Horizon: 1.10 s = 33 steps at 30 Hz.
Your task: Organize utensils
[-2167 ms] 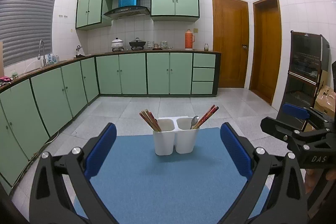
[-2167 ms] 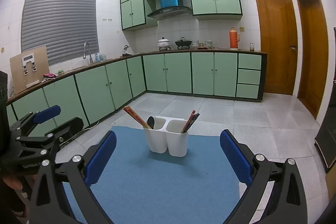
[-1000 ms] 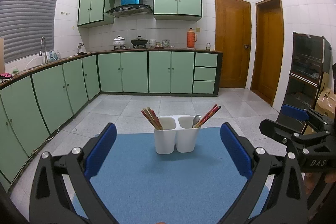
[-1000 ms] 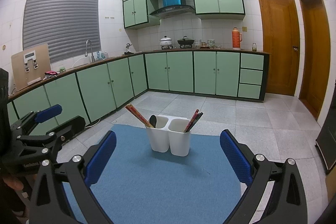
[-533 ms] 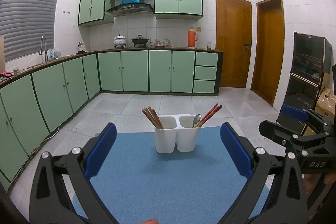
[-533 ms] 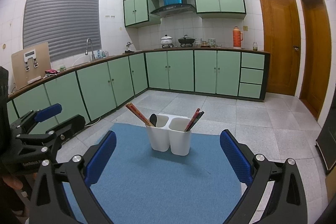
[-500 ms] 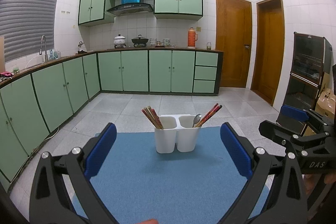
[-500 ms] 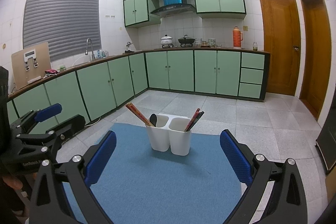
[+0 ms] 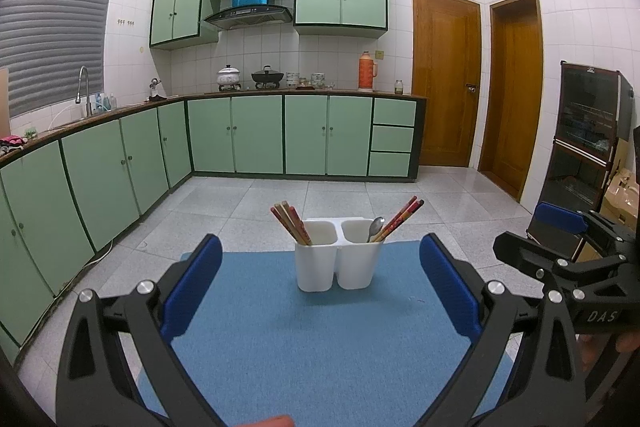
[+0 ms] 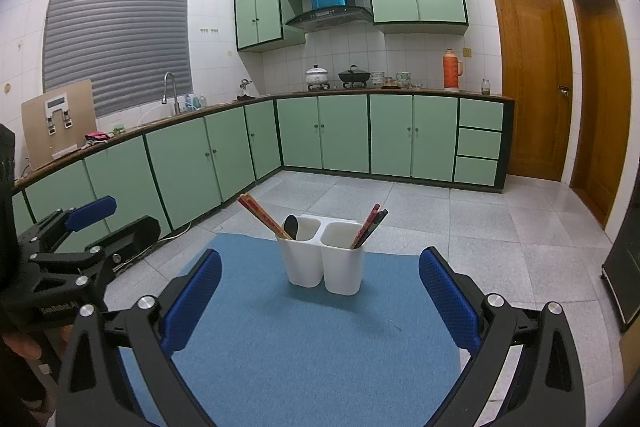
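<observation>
The holder stands upright toward the far edge of the blue mat, dead ahead of us and well clear of both grippers. In the left wrist view, its left cup carries a bundle of chopsticks leaning left; the right cup has a spoon and more chopsticks leaning right. From the right wrist view the spoon appears dark and sits in the left cup there, so we cannot settle which cup it is in.

Our left gripper is spread wide and empty. Our right gripper is the same, wide and holding nothing. Nothing lies loose on the mat, so sorting looks done or nearly so. If we go in, we judge it best to pinch one piece high on its shaft and lift straight up, so the light holder doesn't tip.
</observation>
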Tool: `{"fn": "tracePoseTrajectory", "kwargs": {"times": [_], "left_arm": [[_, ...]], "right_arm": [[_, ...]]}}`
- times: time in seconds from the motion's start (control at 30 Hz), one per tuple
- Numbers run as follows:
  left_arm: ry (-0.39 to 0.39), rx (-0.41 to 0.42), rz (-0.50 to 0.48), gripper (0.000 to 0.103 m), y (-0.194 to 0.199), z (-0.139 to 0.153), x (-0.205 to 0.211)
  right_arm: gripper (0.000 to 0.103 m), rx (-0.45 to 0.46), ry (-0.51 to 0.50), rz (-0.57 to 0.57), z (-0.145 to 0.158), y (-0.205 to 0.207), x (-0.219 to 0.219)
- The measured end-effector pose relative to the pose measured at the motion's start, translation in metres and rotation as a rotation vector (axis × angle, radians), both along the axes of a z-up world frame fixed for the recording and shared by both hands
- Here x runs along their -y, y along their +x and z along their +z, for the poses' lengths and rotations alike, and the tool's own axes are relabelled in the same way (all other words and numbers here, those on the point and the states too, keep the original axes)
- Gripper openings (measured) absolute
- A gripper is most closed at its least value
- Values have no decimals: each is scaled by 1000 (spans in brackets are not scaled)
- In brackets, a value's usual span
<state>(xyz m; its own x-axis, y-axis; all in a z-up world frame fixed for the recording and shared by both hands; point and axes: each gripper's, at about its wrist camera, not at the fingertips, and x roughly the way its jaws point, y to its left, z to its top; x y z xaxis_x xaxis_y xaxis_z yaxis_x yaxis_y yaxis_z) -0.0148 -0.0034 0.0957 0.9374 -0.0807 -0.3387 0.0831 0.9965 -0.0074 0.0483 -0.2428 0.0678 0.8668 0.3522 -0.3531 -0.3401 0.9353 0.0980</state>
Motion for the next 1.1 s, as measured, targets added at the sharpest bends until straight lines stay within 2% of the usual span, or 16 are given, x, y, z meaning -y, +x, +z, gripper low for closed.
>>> {"fn": "tracePoseTrajectory", "kwargs": {"times": [0.33,1.1], "left_arm": [[1,0,3,96,-2,-1,-2],[-13,-13,1,96,-5,-6,1]], "right_arm": [[97,-1,-1,0,1,0,1],[97,-11,-16,-8,-16,-1,2]]}}
